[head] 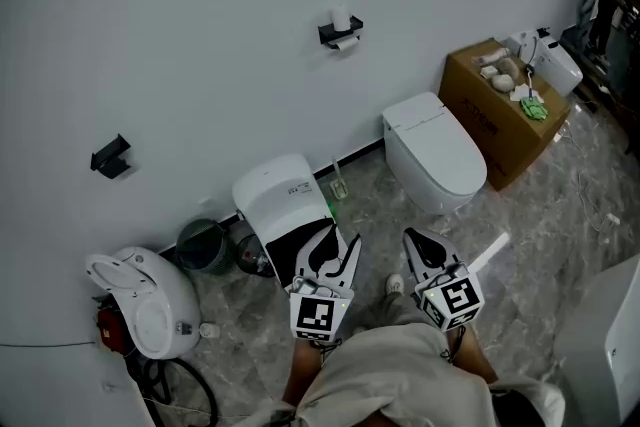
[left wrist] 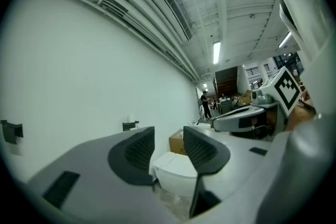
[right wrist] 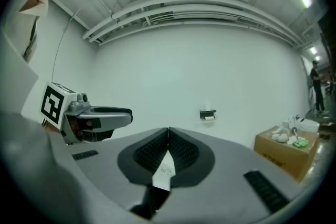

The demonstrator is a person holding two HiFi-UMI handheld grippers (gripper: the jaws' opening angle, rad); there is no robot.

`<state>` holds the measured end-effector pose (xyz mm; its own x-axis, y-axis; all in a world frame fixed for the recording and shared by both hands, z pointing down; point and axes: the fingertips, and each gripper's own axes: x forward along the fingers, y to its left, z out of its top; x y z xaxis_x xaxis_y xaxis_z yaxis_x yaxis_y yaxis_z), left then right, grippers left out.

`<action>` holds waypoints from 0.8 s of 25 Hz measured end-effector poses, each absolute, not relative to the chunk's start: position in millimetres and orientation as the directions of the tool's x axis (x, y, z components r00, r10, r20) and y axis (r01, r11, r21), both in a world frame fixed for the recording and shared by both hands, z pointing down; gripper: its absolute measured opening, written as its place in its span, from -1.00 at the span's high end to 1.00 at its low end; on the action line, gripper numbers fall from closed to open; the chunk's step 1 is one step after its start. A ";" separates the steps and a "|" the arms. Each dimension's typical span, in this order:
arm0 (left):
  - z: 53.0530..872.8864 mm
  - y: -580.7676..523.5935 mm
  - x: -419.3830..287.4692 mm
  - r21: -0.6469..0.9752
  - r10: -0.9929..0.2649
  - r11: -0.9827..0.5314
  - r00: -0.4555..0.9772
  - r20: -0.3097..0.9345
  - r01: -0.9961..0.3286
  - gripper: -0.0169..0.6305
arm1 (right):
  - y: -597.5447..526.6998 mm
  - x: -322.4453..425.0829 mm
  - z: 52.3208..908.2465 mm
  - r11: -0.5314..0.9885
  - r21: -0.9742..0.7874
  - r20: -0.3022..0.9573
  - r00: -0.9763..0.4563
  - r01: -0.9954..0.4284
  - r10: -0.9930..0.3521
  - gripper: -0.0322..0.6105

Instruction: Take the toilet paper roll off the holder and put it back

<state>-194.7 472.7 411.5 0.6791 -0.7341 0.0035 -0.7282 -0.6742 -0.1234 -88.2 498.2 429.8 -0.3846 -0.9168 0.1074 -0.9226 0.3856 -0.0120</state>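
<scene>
Currently, the person is holding both tools low in front of the body, side by side and pointing towards the white wall. The left tool (head: 338, 240) is keeping its jaws a little apart, with nothing sitting between them; through the gap in the left gripper view (left wrist: 169, 136) the white toilet (head: 432, 150) is showing. The right tool (head: 415, 237) is keeping its jaws pressed together at the tips (right wrist: 168, 131) and is gripping nothing.

The toilet paper roll (head: 341, 19) is standing on top of the black holder (head: 340, 32) fixed to the wall, with more white paper showing just under it. Both tools are staying well apart from it. A cardboard box (head: 500, 115) is sitting on the floor just beside the toilet, and a white bin (head: 285, 205) is standing by the wall near the left tool.
</scene>
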 end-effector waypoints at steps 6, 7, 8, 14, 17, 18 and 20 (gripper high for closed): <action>416.6 429.6 -173.0 -0.130 -0.751 -0.656 0.660 0.016 -0.744 0.40 | 456.2 -63.8 435.9 0.399 -0.025 0.112 -0.400 -0.916 -0.910 0.91; 417.3 422.0 -169.9 -0.129 -0.756 -0.651 0.655 0.017 -0.748 0.40 | 448.1 -59.7 436.9 0.403 -0.027 0.114 -0.403 -0.915 -0.908 0.91; 418.0 414.1 -166.7 -0.127 -0.760 -0.647 0.650 0.018 -0.752 0.40 | 439.6 -55.7 437.8 0.407 -0.028 0.116 -0.408 -0.913 -0.906 0.91; 423.7 366.2 -143.6 -0.120 -0.783 -0.621 0.622 0.031 -0.775 0.40 | 386.3 -30.9 441.1 0.439 -0.030 0.123 -0.439 -0.898 -0.890 0.91; 423.6 343.4 -134.1 -0.119 -0.794 -0.607 0.607 0.040 -0.786 0.40 | 361.6 -20.8 441.0 0.455 -0.034 0.130 -0.456 -0.890 -0.881 0.91; 423.7 336.8 -131.1 -0.119 -0.797 -0.603 0.602 0.042 -0.789 0.40 | 354.6 -17.4 441.7 0.459 -0.037 0.131 -0.460 -0.887 -0.878 0.91; 424.7 324.8 -124.8 -0.119 -0.804 -0.594 0.593 0.049 -0.795 0.40 | 341.7 -10.4 443.3 0.467 -0.044 0.133 -0.468 -0.883 -0.873 0.91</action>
